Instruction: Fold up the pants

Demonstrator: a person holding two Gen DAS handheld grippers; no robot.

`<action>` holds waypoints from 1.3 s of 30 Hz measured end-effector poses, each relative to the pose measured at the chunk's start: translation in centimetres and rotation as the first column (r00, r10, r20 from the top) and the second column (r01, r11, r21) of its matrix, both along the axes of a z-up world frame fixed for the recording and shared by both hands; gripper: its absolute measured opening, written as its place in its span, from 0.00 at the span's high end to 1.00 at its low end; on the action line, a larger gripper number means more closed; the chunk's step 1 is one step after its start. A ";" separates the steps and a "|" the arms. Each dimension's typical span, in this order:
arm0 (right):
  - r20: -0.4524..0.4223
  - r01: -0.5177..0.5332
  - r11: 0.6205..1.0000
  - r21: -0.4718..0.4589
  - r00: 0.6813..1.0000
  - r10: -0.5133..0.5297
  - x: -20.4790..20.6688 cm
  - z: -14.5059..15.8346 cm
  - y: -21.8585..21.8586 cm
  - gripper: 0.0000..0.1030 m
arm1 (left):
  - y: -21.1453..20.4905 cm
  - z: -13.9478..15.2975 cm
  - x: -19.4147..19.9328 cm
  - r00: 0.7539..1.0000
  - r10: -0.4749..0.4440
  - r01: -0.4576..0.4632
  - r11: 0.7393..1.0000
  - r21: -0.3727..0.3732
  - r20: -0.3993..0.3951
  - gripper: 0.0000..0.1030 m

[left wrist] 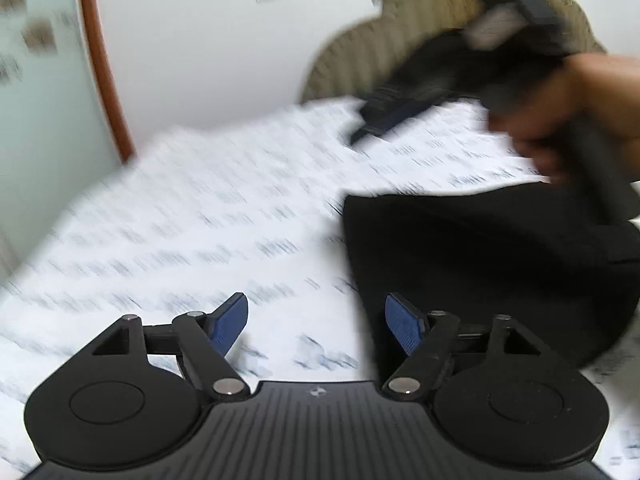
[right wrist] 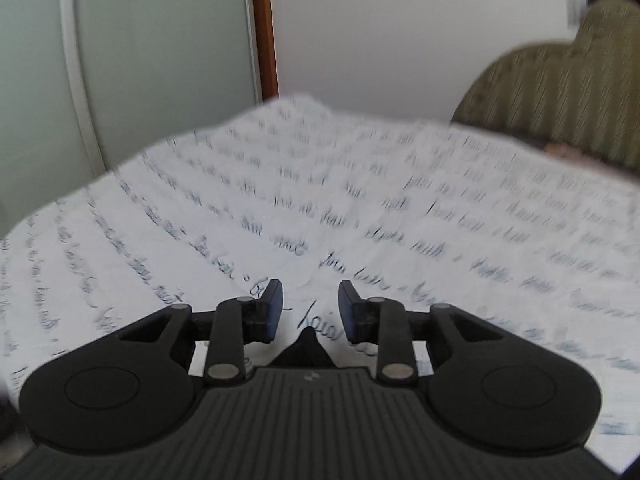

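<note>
A: Item one, the left gripper point(left wrist: 316, 324). We log its blue pads point(left wrist: 230, 326) as spread wide apart, nothing between them, hanging over the white sheet point(left wrist: 180, 220) printed with rows of dark script.

B: Agreed. Item two, the pants point(left wrist: 492, 264). We record a black mass of cloth lying on the sheet toward the right of the left wrist view, its near edge just beside the left gripper's right-hand pad. The fold state we cannot tell; the cloth reads as one dark shape.

A: Item three, the right gripper point(right wrist: 310, 312). In its own view the fingers stand parted with bare sheet showing in the gap, so we enter it as released and holding nothing. A small dark point of cloth point(right wrist: 306, 350) shows just above the gripper body; we cannot tell what it belongs to.

B: From the left wrist view we also see that tool raised above the pants, with the person's hand point(left wrist: 560, 120) around its handle. It is badly blurred.

A: Surroundings, then. A ribbed olive-tan cushion point(left wrist: 384, 40) at the far right of the bed, a white wall point(right wrist: 380, 32), a brown wooden frame point(right wrist: 264, 28) beside a pale green frosted panel point(right wrist: 160, 60).

B: Both views are smeared, so we enter no finer detail.
</note>
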State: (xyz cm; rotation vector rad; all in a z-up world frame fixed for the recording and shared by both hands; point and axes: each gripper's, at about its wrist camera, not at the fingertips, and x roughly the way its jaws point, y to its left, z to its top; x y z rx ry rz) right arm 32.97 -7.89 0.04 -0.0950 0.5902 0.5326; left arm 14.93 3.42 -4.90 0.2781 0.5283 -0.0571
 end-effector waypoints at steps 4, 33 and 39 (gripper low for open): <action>-0.049 -0.028 0.999 -0.037 0.998 0.026 -2.8 0.1 -2.1 0.73 | -1.4 0.8 0.5 0.999 -0.053 0.053 0.998 -0.028 -0.012 0.27; 0.019 0.386 0.913 -0.132 0.922 -0.387 -11.8 -5.1 -15.4 0.35 | -5.7 -1.7 1.3 0.977 -0.119 0.109 0.992 -0.063 -0.175 0.26; 0.086 0.322 0.937 -0.132 0.946 -0.313 -18.3 -3.8 -13.2 0.21 | -5.6 -1.2 1.0 0.979 -0.079 0.064 0.994 -0.083 -0.186 0.26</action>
